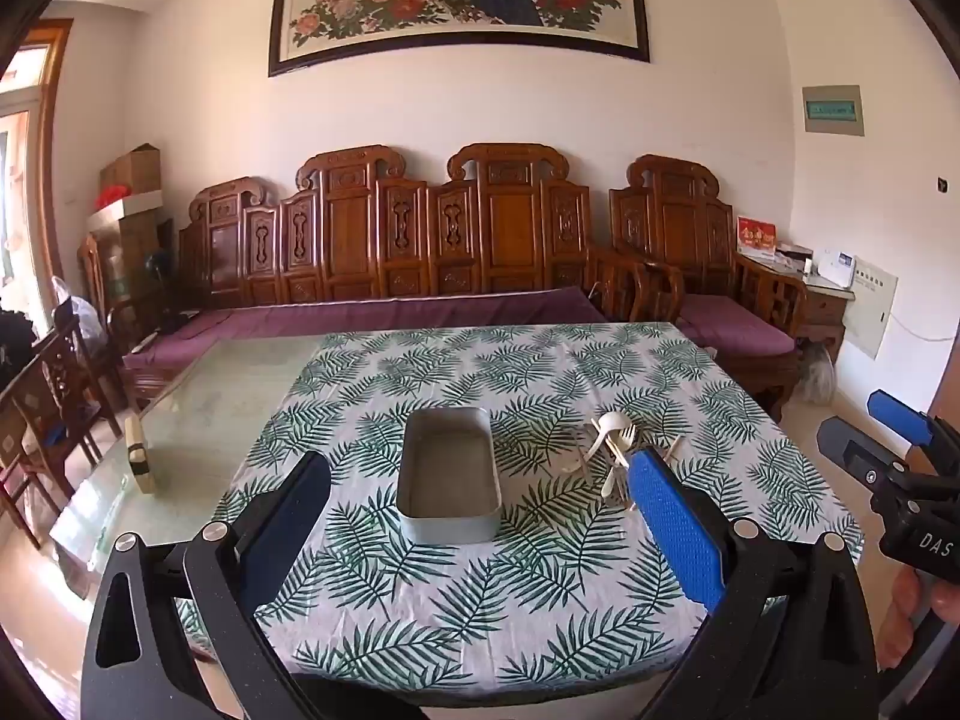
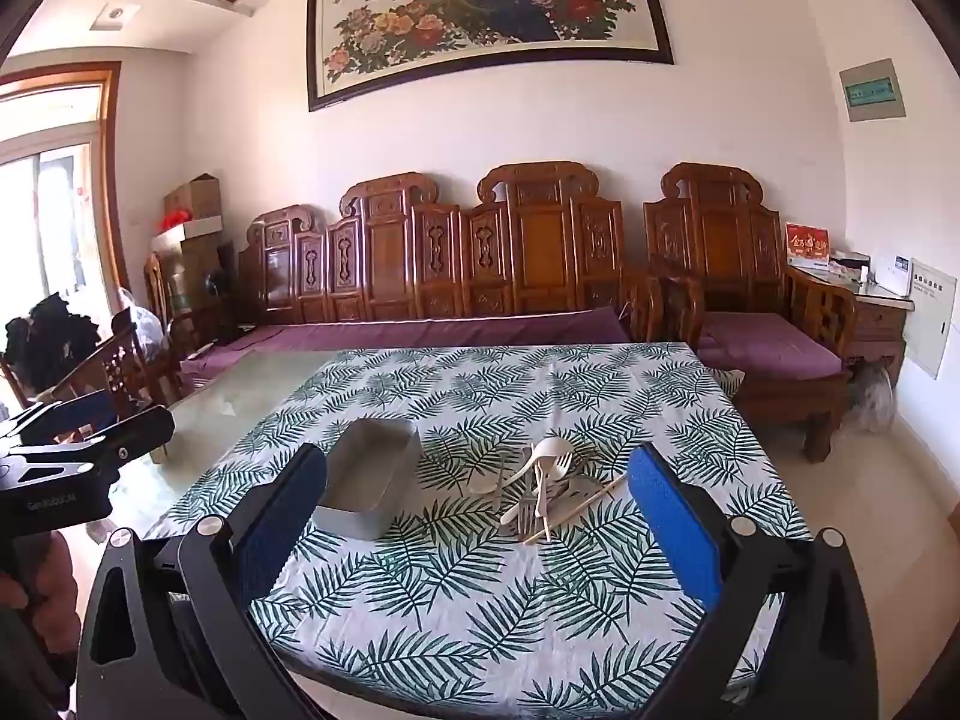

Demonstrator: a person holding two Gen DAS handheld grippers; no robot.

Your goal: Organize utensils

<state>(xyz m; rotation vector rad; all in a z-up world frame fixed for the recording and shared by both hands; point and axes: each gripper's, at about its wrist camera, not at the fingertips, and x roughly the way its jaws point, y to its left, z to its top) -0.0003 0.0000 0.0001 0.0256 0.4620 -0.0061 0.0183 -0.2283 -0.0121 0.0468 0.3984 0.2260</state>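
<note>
A grey rectangular metal tin (image 1: 448, 475) (image 2: 372, 480) stands empty on the leaf-print tablecloth (image 1: 480, 594). To its right lies a heap of utensils (image 1: 612, 456) (image 2: 540, 486): white plastic spoons and forks, a metal fork and wooden chopsticks. My left gripper (image 1: 480, 480) is open above the near half of the table, the tin showing between its blue pads. Nothing sits between the fingers of my open right gripper (image 2: 480, 480), which hovers in front of the heap. Each gripper also shows at the edge of the other's view.
Bare glass tabletop (image 1: 222, 402) lies left of the cloth, with a small cream block (image 1: 138, 453) on it. A carved wooden bench with purple cushions (image 1: 384, 315) stands behind the table, and wooden chairs (image 1: 54, 396) at the left. A person's hand (image 1: 918, 612) holds the right gripper.
</note>
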